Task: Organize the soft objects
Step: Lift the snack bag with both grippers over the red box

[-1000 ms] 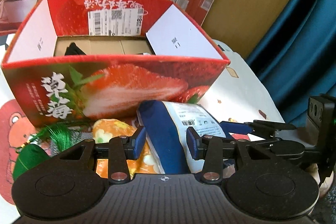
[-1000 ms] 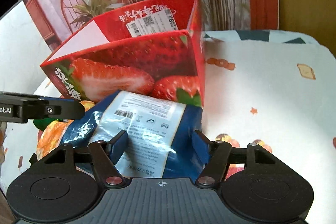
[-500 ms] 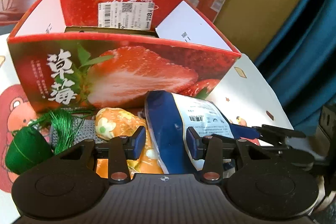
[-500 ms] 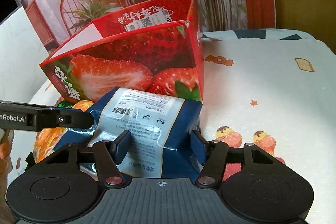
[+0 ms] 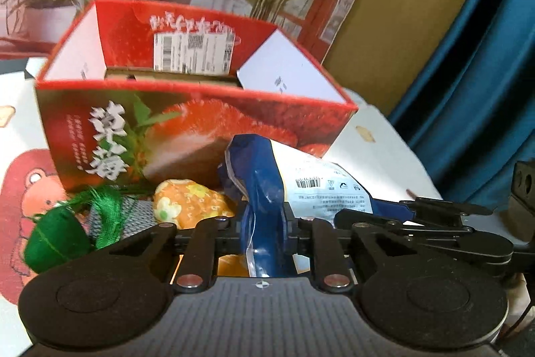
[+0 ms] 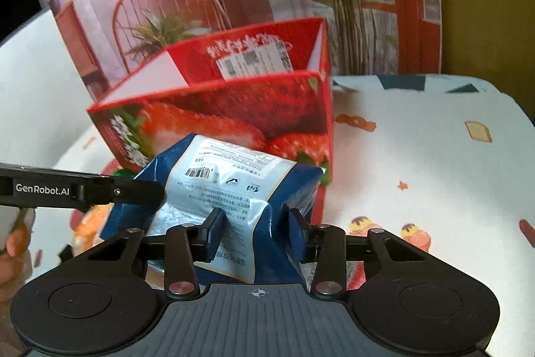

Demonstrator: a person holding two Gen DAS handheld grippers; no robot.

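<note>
A blue and white soft packet is held in front of the red strawberry box. My left gripper is shut on the packet's blue left end. My right gripper is shut on its right end. The left gripper's finger shows at the left of the right wrist view; the right gripper shows at the right of the left wrist view. An orange flowered soft object and a green tasselled pouch lie in front of the box.
The box is open at the top with a label on its far wall. A grey knitted item lies between the pouch and the orange object. A patterned white tablecloth covers the table. A blue curtain hangs at the right.
Both grippers have closed on the packet, which was between open jaws before. The packet is now raised and crumpled at both ends, a little higher against the box front.
</note>
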